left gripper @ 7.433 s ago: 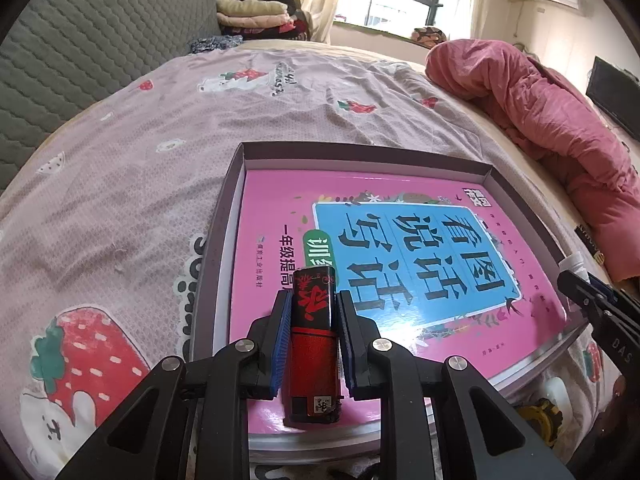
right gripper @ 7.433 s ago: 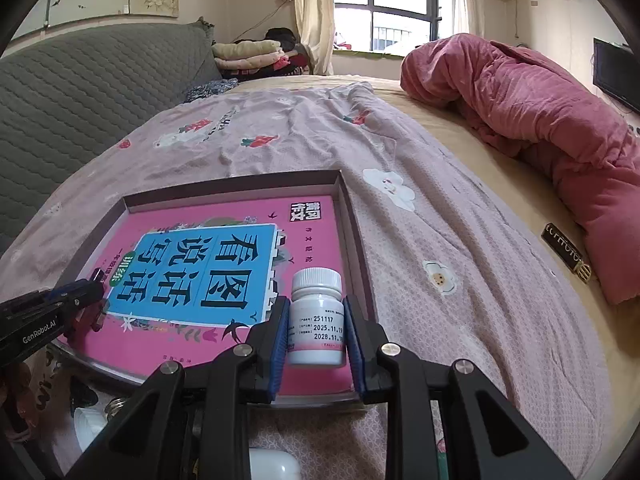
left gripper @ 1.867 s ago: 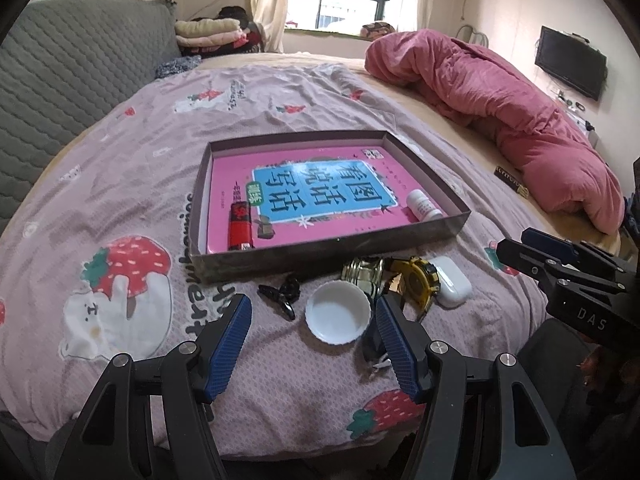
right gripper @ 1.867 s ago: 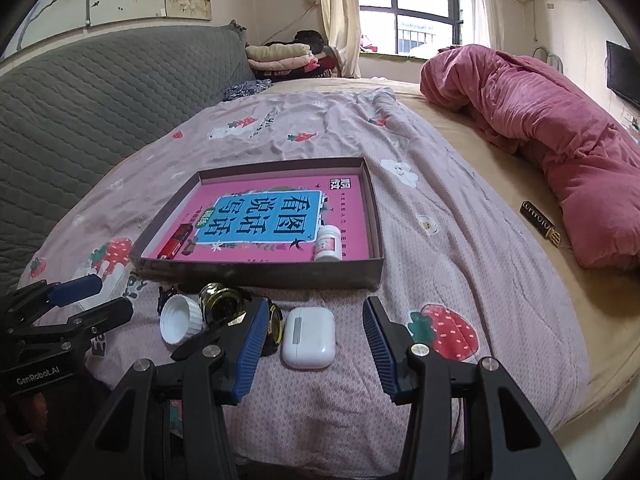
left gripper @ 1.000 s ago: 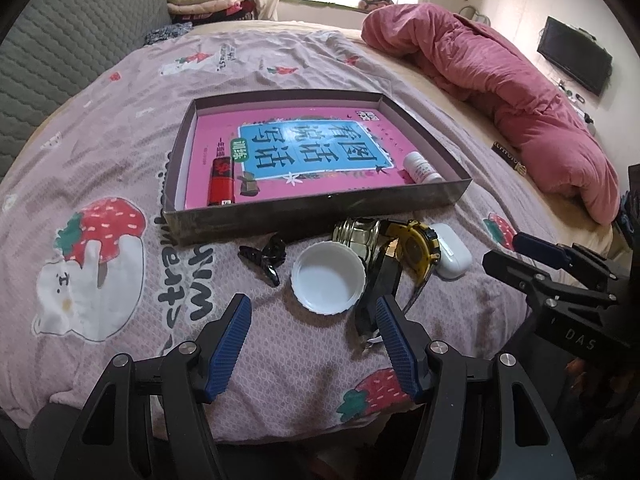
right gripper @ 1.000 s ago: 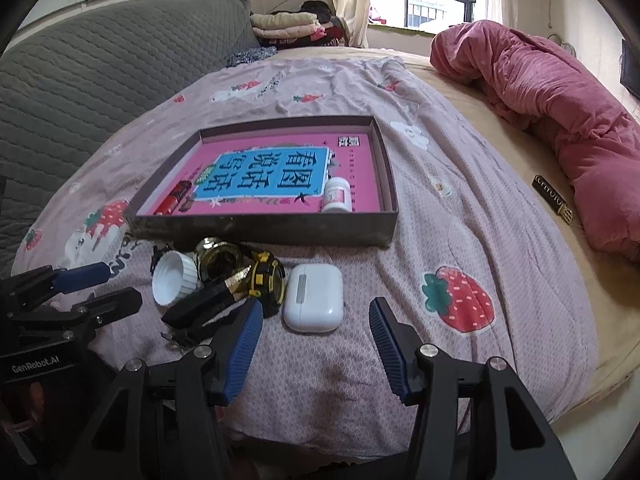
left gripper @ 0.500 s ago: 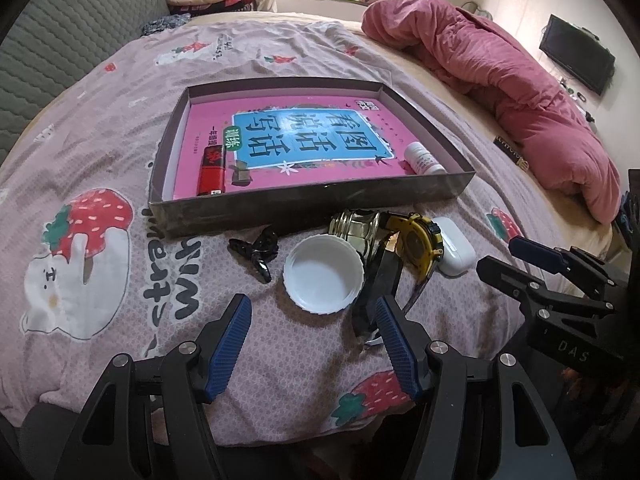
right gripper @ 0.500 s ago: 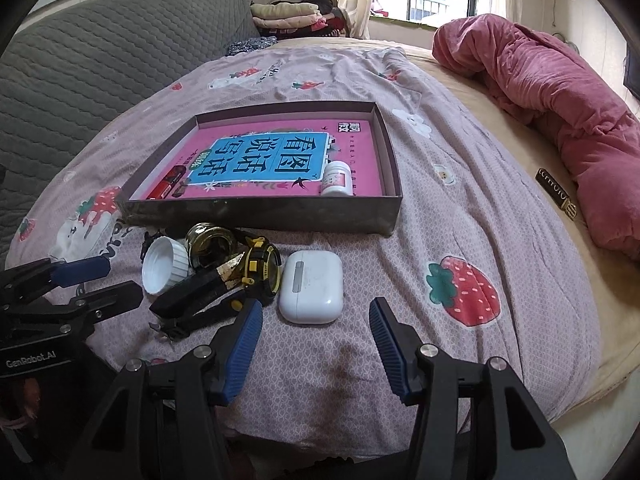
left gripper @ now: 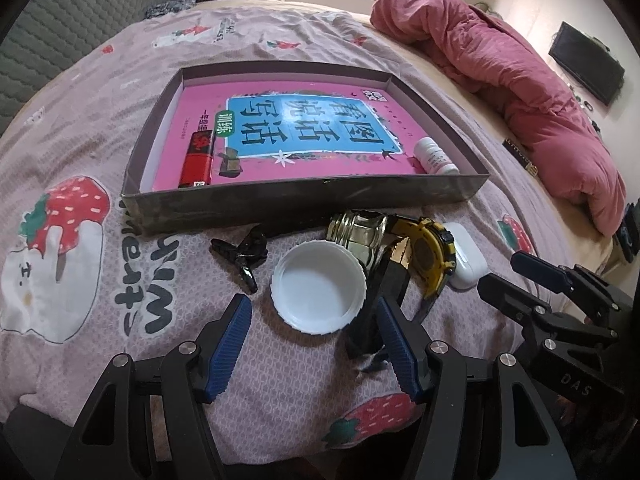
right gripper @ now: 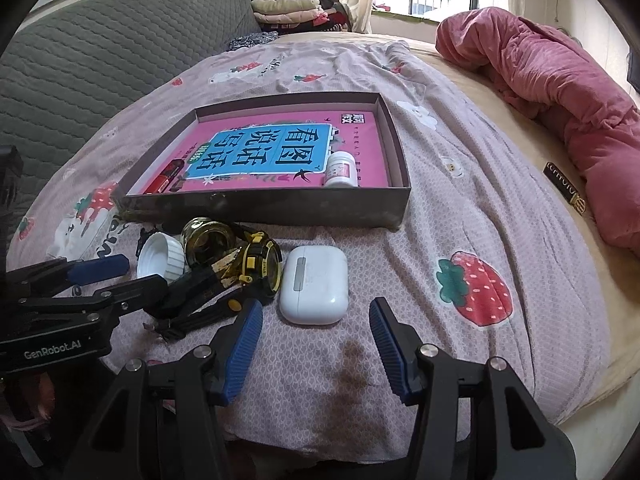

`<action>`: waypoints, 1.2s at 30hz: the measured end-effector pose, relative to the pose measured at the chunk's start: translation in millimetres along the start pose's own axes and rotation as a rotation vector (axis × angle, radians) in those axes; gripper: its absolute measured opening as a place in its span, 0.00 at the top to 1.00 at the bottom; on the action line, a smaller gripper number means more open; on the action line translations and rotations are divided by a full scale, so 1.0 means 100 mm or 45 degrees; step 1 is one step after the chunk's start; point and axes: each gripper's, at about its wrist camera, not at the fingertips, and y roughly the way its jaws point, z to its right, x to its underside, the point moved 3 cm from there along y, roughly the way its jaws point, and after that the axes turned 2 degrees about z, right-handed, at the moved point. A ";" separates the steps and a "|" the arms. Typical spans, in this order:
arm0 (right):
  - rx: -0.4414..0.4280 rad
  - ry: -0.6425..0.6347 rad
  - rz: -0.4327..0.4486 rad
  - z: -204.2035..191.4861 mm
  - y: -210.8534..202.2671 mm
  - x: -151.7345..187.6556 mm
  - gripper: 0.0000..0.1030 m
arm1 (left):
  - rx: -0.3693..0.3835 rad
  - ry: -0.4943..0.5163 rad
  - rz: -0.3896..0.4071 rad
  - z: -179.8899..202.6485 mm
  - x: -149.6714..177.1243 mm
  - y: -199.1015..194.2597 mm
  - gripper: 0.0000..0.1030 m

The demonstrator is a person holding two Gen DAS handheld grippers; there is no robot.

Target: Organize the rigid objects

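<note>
With both grippers empty and fingers apart, the white cap (left gripper: pixel 319 290) lies just beyond the left gripper (left gripper: pixel 314 342), earbud case (right gripper: pixel 313 284) beyond the right gripper (right gripper: pixel 316 342).

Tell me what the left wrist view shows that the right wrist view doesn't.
Only the left wrist view: the wall TV and the whole black clip. Only the right wrist view: the brown stain on the sheet and the grey headboard. Both: the box holding the red lighter and pill bottle, the white cap, the earbud case, and both open claws, left claw and right claw.
</note>
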 end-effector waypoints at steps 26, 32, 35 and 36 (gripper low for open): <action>0.016 -0.036 -0.048 -0.08 0.28 0.00 0.46 | 0.003 -0.064 -0.025 -0.12 -0.06 0.24 0.36; 0.019 -0.010 -0.058 -0.04 0.34 0.01 0.46 | -0.012 -0.046 -0.029 -0.10 -0.05 0.27 0.36; 0.031 -0.016 -0.059 -0.04 0.38 0.00 0.46 | -0.013 -0.043 -0.028 -0.10 -0.04 0.27 0.36; 0.036 -0.020 -0.057 -0.05 0.39 0.00 0.46 | -0.011 -0.044 -0.027 -0.10 -0.05 0.27 0.36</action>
